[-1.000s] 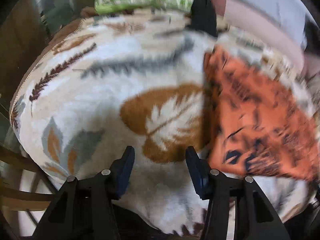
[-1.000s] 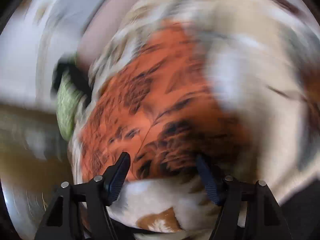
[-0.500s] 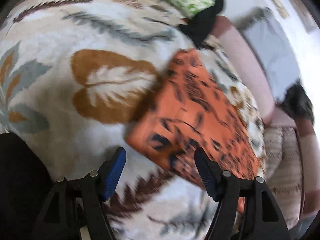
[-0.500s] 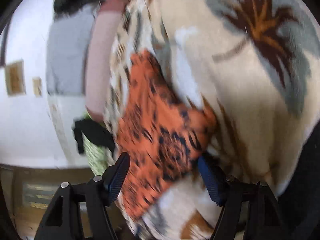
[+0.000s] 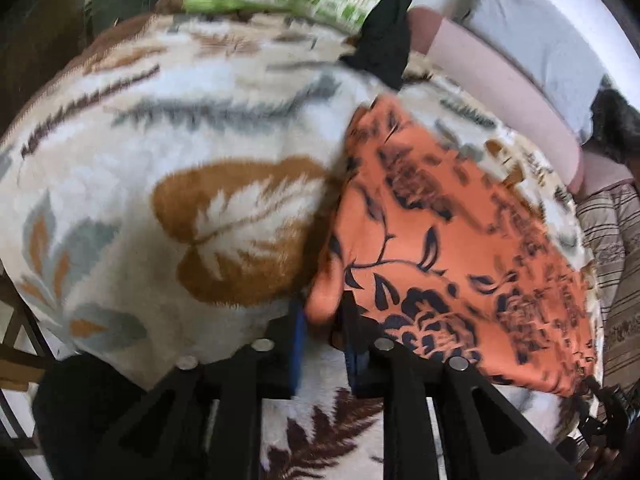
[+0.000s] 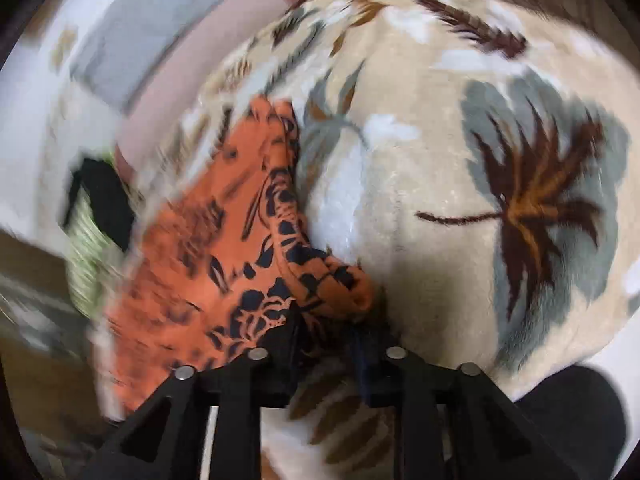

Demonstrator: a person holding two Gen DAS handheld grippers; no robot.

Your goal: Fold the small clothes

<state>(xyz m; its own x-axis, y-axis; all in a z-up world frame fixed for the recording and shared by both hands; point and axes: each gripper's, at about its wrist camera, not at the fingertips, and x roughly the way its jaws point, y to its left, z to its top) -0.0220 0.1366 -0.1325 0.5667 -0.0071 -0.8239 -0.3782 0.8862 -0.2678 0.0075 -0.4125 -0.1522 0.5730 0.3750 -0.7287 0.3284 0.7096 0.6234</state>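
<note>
The orange black-flowered cloth garment [image 5: 452, 248] is lying on the leaf-patterned fleece blanket [image 5: 224, 120], stretching between both grippers; left gripper [image 5: 322, 320] and right gripper [image 6: 326, 316] are each pinching a near corner.

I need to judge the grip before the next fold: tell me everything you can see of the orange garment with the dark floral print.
The orange garment with dark floral print is thin, soft woven-looking cloth with navy-black flowers and vines. It lies spread on the cream leaf-patterned fleece blanket. The left gripper pinches its near left corner, which bunches up between the closed fingers. In the right wrist view the right gripper clamps the other near corner, rolled into a thick fold. Its far edge is blurred.
</note>
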